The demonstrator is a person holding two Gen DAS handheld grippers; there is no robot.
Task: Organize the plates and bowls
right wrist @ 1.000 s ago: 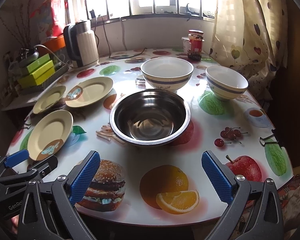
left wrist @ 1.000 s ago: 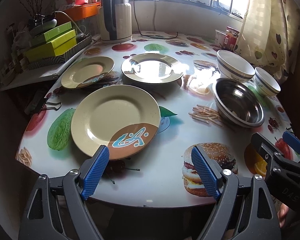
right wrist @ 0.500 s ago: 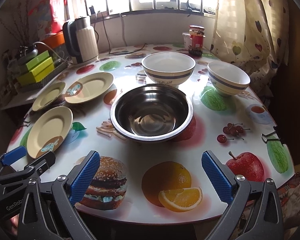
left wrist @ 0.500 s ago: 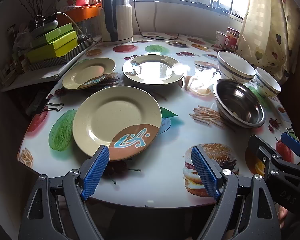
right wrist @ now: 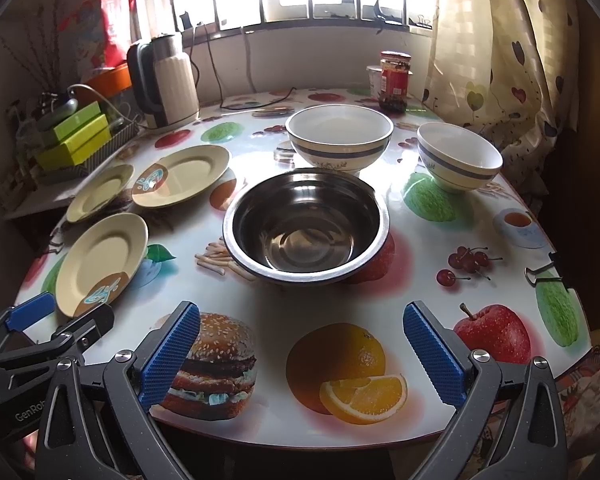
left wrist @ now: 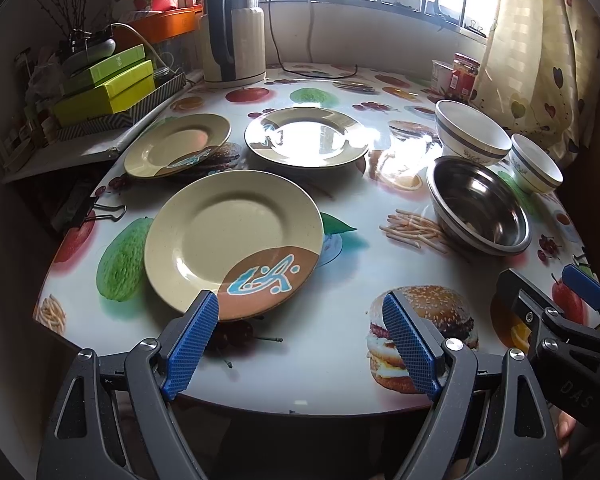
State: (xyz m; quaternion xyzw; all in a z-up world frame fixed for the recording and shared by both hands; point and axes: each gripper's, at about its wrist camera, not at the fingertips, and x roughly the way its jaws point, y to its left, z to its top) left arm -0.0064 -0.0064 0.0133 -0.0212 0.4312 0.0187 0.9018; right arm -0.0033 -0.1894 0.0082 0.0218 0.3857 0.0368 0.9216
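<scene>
Three cream plates with brown patches lie on the table: a near one (left wrist: 232, 240) (right wrist: 100, 260), a far-left one (left wrist: 176, 144) (right wrist: 100, 192) and a far-middle one (left wrist: 306, 136) (right wrist: 180, 174). A steel bowl (left wrist: 480, 204) (right wrist: 306, 224) sits at the middle right, with a large white bowl (left wrist: 474, 132) (right wrist: 340, 136) and a small white bowl (left wrist: 536, 168) (right wrist: 460, 160) behind it. My left gripper (left wrist: 300, 332) is open and empty at the near plate's front rim. My right gripper (right wrist: 300, 352) is open and empty above the table's front edge, short of the steel bowl.
The table (left wrist: 332, 368) has a printed fruit and burger cover. A kettle (left wrist: 232, 36) with a cord stands at the back left, green boxes (left wrist: 104, 84) on a side shelf, a jar (right wrist: 394, 80) at the back right by the curtain. Binder clips (left wrist: 96, 212) (right wrist: 544, 272) grip the table edges.
Both grippers have moved slightly forward and up over the table edge. Both stay open. No plate or bowl has moved.
</scene>
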